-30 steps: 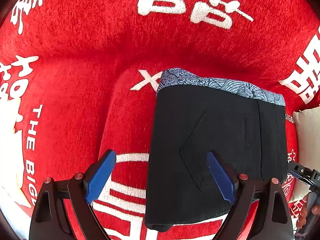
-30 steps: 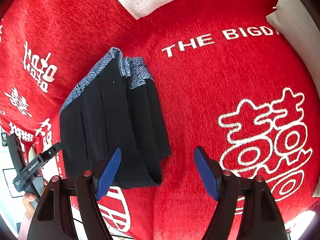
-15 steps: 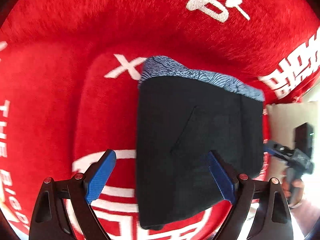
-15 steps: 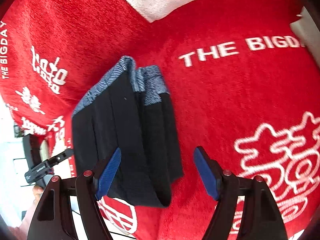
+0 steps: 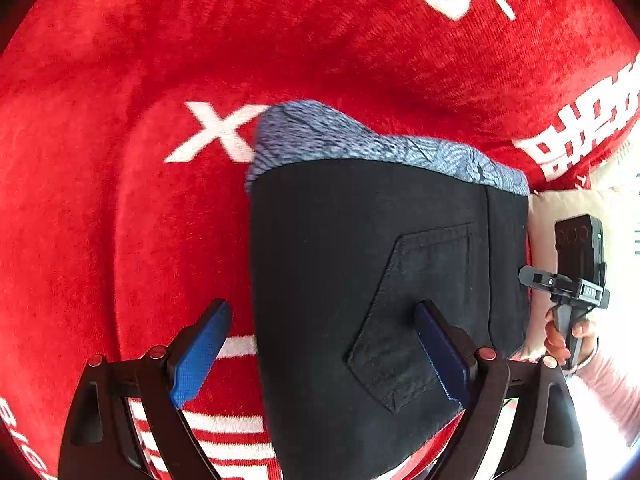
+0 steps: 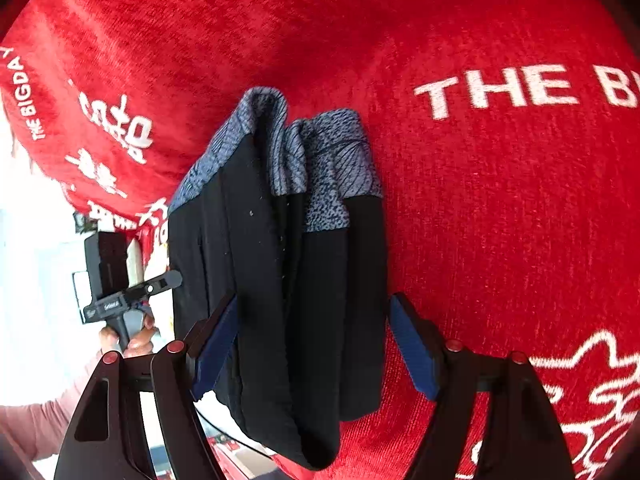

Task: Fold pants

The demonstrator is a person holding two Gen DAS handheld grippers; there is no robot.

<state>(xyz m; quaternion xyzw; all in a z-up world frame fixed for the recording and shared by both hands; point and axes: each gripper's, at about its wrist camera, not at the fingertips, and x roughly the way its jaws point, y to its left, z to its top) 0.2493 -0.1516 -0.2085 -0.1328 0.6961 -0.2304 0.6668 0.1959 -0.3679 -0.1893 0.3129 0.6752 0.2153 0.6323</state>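
The black pants (image 5: pixel 352 288) lie folded into a compact stack on the red cover, with a blue-grey patterned waistband at the far end and a back pocket on top. My left gripper (image 5: pixel 322 356) is open and empty, with its fingers to either side of the stack's left near part. In the right wrist view the folded pants (image 6: pixel 288 280) show their layered edge. My right gripper (image 6: pixel 312 344) is open, its blue pads to either side of the stack's near end, gripping nothing.
A red plush cover with white lettering (image 6: pixel 500 88) covers the surface. A beige cushion (image 5: pixel 540 220) lies at the right edge. Each view shows the other hand-held gripper: the right one (image 5: pixel 576 276) and the left one (image 6: pixel 116 280).
Both grippers have moved in closer to the folded pants. The right gripper now stands astride the stack's near end; the pants have stayed in place.
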